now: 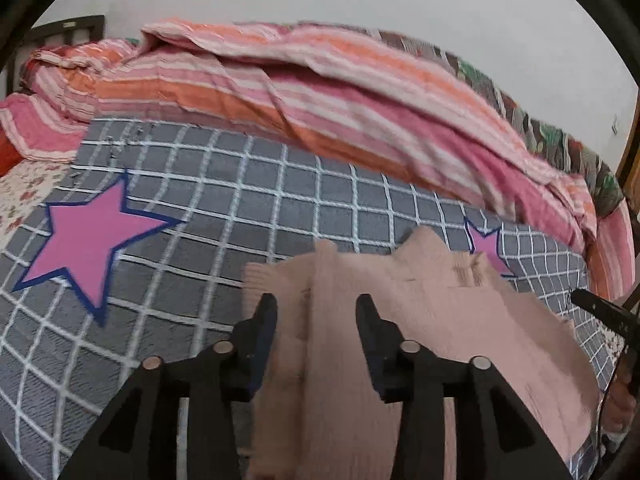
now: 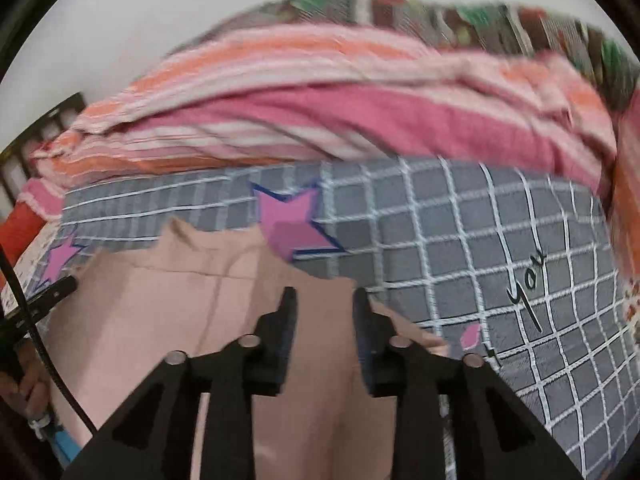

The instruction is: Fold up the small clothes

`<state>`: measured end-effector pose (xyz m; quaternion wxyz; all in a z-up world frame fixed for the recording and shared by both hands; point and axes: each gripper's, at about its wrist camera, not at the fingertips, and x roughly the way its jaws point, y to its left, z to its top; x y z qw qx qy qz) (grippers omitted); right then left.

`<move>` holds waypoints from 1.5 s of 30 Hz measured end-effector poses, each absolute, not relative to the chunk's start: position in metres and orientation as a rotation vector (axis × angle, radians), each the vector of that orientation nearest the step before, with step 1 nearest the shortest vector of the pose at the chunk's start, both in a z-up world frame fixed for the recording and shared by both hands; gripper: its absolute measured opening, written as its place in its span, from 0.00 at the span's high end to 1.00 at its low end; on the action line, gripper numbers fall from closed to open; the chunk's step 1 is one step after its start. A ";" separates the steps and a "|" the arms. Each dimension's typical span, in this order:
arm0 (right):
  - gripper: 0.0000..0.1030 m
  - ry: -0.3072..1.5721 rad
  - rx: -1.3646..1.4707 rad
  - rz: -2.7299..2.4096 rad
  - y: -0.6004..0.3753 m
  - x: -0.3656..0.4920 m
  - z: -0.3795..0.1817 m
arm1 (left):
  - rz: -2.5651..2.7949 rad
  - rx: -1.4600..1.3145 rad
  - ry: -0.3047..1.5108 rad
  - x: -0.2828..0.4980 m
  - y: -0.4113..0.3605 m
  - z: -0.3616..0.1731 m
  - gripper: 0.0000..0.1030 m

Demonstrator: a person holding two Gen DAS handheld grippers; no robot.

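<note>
The left gripper [image 1: 316, 312], a black two-finger tool with dark blue pads, stands partly open, its jaws a moderate gap apart. Between and ahead of its fingers lies the small pale pink ribbed knit garment [image 1: 420, 320], spread on the grey blanket with a white grid and pink blue-edged stars [image 1: 240, 208]. A raised fold of the knit runs up through the gap; the pads [image 1: 266, 340] sit beside the fabric, and whether they press on it cannot be told.

The right gripper [image 2: 325, 300], of the same black make, is also partly open, a little narrower than the left. The pink garment [image 2: 160, 312] fills the space between its fingers and stretches away to that tool's left, where the tip of the other gripper shows at the picture's edge beside a black cable [image 2: 36, 344] and a person's hand [image 2: 28, 384]. This view is blurred, so contact between pads and cloth cannot be judged.

Beyond both tools, past the garment's far edge, a bulky quilt striped in pink, orange and white [image 1: 320, 92] is heaped along the blanket.
</note>
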<state>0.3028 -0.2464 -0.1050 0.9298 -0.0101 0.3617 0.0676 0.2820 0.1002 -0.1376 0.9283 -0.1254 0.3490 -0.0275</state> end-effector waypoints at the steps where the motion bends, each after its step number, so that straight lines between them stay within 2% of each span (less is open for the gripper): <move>1: 0.70 0.738 -0.031 0.145 -0.240 0.297 -0.103 | -0.054 -0.264 0.713 0.278 0.104 -0.138 0.60; 9: 0.67 0.814 -0.093 0.292 -0.153 0.273 -0.143 | -0.005 -0.344 0.737 0.253 0.148 -0.149 0.60; 17: 0.67 0.936 -0.131 0.166 -0.134 0.305 -0.158 | 0.033 -0.415 0.753 0.243 0.194 -0.163 0.60; 22: 0.67 1.005 -0.133 0.111 -0.128 0.343 -0.165 | 0.019 -0.397 0.772 0.247 0.191 -0.171 0.59; 24: 0.67 1.008 -0.113 0.107 -0.128 0.354 -0.168 | 0.010 -0.359 0.768 0.246 0.184 -0.170 0.53; 30: 0.67 1.004 -0.086 0.111 -0.131 0.375 -0.170 | -0.024 -0.294 0.764 0.245 0.172 -0.166 0.52; 36: 0.67 1.016 -0.117 0.134 -0.129 0.360 -0.166 | -0.053 -0.317 0.764 0.241 0.174 -0.164 0.52; 45: 0.69 0.973 -0.153 0.173 -0.124 0.289 -0.151 | -0.082 -0.284 0.724 0.230 0.166 -0.156 0.52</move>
